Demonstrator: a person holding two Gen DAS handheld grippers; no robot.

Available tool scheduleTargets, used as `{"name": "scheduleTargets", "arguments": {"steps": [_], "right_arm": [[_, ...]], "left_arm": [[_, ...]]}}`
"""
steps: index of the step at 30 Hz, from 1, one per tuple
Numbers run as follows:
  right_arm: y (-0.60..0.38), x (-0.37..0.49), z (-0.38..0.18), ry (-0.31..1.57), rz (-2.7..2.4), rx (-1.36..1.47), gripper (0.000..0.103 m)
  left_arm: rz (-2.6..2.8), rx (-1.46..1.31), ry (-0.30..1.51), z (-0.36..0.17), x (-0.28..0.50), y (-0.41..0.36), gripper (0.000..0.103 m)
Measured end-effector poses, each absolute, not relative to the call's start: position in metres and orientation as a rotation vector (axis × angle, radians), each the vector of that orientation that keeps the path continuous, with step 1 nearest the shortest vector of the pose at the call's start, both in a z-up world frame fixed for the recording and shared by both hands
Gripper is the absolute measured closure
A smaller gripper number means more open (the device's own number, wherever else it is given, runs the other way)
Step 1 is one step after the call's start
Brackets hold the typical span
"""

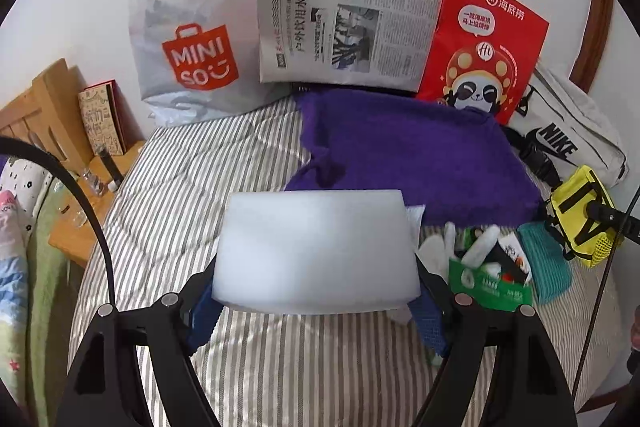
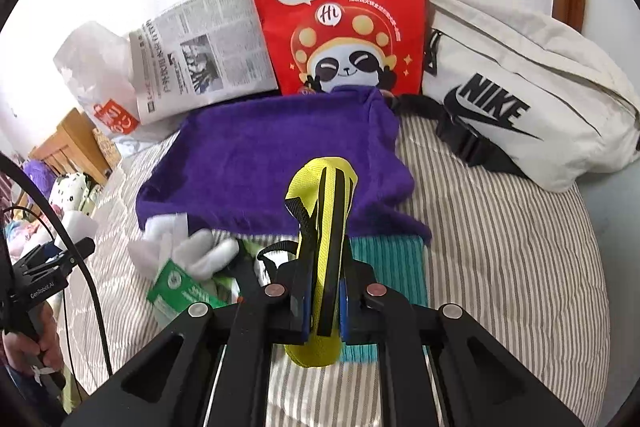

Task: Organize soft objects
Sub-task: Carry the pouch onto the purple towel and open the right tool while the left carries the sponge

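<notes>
My left gripper is shut on a white foam block, which it holds wide between its blue pads above the striped bedcover. In the right wrist view my right gripper is shut on a yellow pouch with black straps, held upright and clear of the bed. A purple towel lies spread behind both. White gloves, a green packet and a teal cloth lie at the towel's near edge.
Against the wall stand a grey Miniso bag, a folded newspaper and a red paper bag. A white Nike bag lies at the right. A wooden bedside table stands left of the bed.
</notes>
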State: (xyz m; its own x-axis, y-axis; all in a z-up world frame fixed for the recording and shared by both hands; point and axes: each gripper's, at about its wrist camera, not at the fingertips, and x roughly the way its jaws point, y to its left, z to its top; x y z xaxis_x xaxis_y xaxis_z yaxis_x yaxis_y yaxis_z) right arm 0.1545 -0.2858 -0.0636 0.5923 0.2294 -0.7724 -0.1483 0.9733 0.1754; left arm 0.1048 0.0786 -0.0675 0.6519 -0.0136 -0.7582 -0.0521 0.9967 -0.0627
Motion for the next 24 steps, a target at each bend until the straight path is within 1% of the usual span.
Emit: {"name": "scheduleTargets", "arguments": {"steps": [18, 24], "right_arm": [[-0.269, 0.263, -0.068, 0.932, 0.235, 0.113, 0.093], [-0.261, 0.314, -0.092, 0.962, 0.225, 0.118, 0.093]], "left_arm": [[0.007, -0.092, 0.869, -0.064, 0.169, 0.081, 0.024], [0.004, -0.103, 0.887, -0.070, 0.188, 0.086, 0.024]]}}
